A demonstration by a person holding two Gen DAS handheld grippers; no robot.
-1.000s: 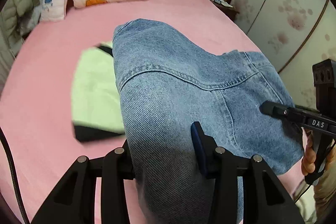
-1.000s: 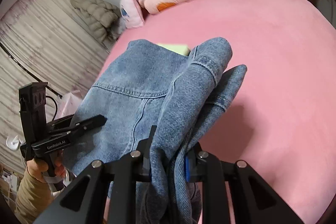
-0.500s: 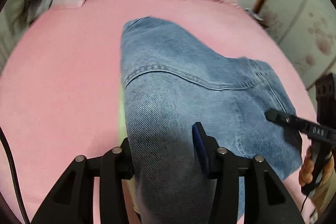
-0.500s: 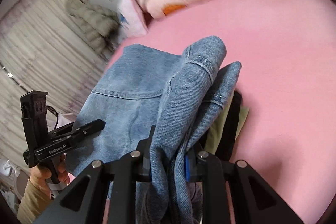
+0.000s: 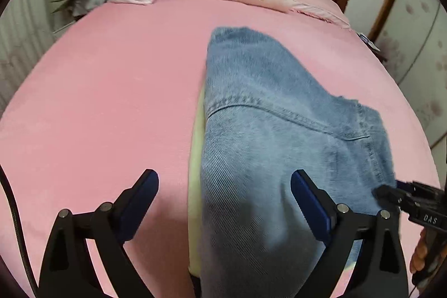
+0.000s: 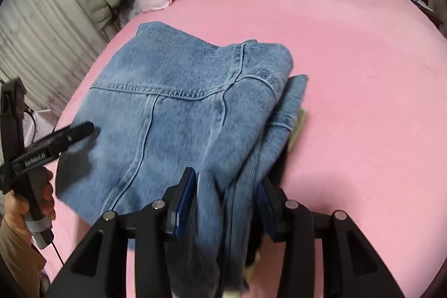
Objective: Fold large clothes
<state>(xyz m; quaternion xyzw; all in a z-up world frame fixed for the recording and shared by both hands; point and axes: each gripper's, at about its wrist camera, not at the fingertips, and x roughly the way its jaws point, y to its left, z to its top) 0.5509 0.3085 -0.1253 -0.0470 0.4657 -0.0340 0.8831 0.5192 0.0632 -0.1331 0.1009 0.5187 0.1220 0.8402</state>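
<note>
A pink bed (image 5: 111,102) carries the folded blue denim jacket (image 5: 265,130), its seams showing, lying over a pale yellow garment (image 5: 197,158). The left tool (image 5: 223,186) has just opened wide, pads clear of the denim. The right tool (image 6: 226,192) has just been opening, denim between its pads.

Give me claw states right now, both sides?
Left claw: open, jaws just opened wide, denim garment loose between them.
Right claw: just been opening; denim between the jaws, grip cannot be told.

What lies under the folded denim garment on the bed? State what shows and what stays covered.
Under the denim garment, a pale yellow-green cloth peeks out along its edge, with some black fabric beside it. The rest of both is covered.
</note>
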